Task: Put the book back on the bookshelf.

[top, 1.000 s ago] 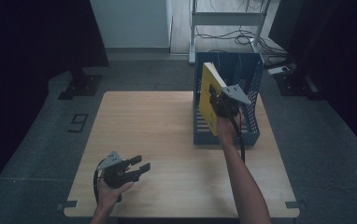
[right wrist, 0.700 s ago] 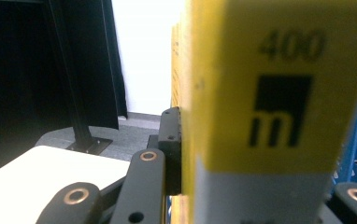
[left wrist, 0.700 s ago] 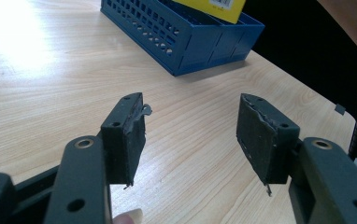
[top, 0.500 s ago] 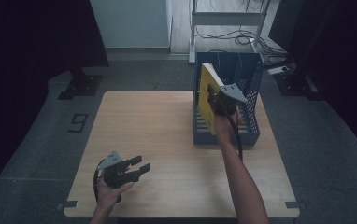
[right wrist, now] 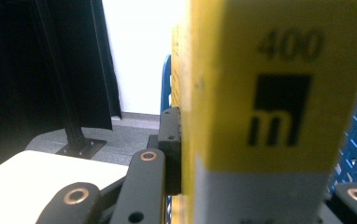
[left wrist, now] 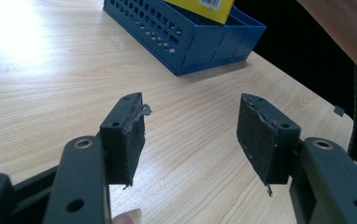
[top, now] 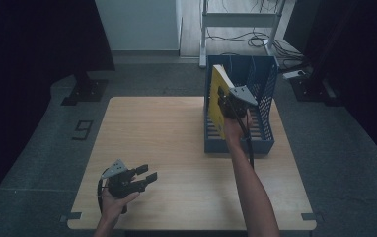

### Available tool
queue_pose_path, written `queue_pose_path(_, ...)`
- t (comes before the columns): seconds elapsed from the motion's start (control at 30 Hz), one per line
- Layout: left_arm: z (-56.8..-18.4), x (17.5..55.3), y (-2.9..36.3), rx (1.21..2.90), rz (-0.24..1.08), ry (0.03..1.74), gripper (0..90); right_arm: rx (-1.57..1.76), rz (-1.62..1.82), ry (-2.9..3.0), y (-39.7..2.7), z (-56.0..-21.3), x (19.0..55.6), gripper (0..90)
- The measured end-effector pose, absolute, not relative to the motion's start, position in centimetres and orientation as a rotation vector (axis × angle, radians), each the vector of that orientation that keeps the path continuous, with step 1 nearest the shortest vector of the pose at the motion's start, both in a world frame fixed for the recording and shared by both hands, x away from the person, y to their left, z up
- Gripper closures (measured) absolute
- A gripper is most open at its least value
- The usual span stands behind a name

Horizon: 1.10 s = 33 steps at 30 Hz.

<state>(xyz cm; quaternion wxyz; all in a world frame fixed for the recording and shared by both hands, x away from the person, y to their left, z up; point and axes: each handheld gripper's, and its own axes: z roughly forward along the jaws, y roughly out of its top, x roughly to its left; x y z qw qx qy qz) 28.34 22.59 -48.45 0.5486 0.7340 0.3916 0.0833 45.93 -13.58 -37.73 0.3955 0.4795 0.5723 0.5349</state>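
**One book, one rack, two grippers**

Left to right on one wooden table [top: 176, 148]:

Left gripper [top: 144, 178], near the front left edge, held low over the wood. Jaws apart, nothing between them; bare table seen through the gap from the left gripper view. Two black pads [left wrist: 125, 140], both worn at the edges.

Bare wood across the middle.

One blue rack [top: 265, 89] at the right rear of the table, perforated walls, several dividers inside, open toward the front.

One yellow book [top: 218, 101], upright and tilted, at the left side of the rack, lower part down inside the rack's left wall. Black "400" and a black square logo on its spine, grey band below, in the right gripper view.

Right gripper [top: 225, 104], clamped on the book, one jaw pressed flat against its cover. Forearm stretched up from the table's front edge.
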Motion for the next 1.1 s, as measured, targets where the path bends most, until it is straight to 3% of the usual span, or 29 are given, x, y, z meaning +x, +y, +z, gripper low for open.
queue_pose_path(1.1,-48.5,28.4,22.9,1.742,0.193,0.912,41.5,1.232,1.282,1.468,-12.1,-38.4,49.2,74.0)
